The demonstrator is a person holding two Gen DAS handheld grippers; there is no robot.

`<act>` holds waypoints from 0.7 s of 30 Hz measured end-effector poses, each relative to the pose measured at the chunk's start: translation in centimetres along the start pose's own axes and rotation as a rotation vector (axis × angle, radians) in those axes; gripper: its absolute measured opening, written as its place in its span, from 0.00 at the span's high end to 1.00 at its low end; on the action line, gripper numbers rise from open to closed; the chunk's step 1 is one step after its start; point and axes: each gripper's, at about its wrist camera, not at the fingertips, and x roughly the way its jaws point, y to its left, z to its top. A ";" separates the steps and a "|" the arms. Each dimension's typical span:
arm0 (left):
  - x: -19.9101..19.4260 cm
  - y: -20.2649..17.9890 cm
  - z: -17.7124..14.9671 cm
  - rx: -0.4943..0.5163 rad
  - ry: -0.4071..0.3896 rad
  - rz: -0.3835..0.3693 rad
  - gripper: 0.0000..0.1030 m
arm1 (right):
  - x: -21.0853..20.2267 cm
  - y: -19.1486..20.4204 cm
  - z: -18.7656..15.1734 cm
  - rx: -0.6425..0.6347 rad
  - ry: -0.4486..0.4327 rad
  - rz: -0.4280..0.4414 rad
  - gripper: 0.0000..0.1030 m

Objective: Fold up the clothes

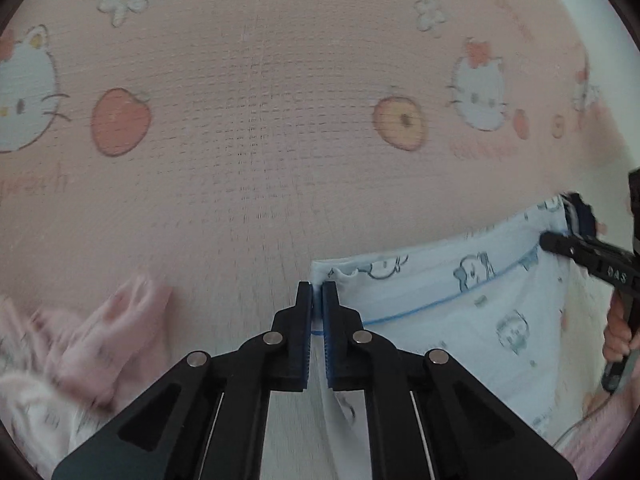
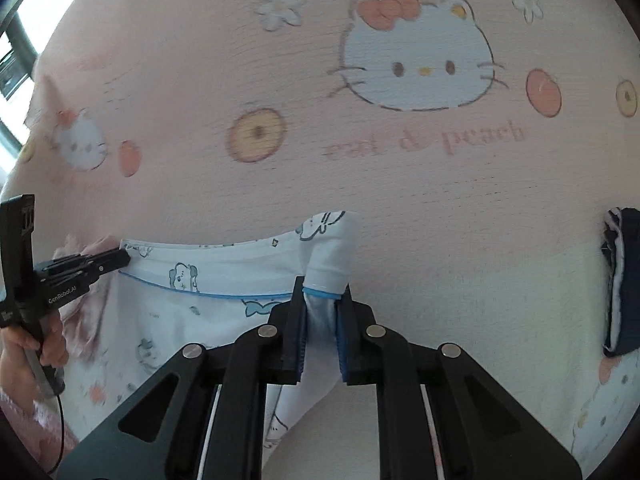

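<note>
Pink garment (image 1: pixel 100 332) is seen crumpled at far left on the sheet (image 1: pixel 256 128), apart from the left tongs (image 1: pixel 317 294).

Left tongs are clamped nearly closed on the left corner of the white garment (image 1: pixel 460 312); a thin fold of cloth is pinched between the blue pads (image 1: pixel 329 344). A hand (image 2: pixel 28 344) is seen on the left handle in the right view.

White garment, printed with small cartoon animals and edged with a blue line, is held stretched between both tongs, its upper edge taut, the rest hanging toward the cameras. Whether its lower part touches the sheet cannot be told.

Right tongs (image 2: pixel 320 292) are closed narrow on a bunched cuff of the same garment, blue trim sitting across the tips. A hand (image 1: pixel 618 336) is seen under that handle in the left view.

Pink cat-and-peach sheet fills the background. A dark folded item (image 2: pixel 624 280) is lying on it at far right, well apart from the garment.
</note>
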 end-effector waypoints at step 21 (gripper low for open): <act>-10.4 -2.0 -22.6 -0.456 0.276 -0.269 0.70 | -11.0 3.3 -24.1 0.348 0.168 0.120 0.53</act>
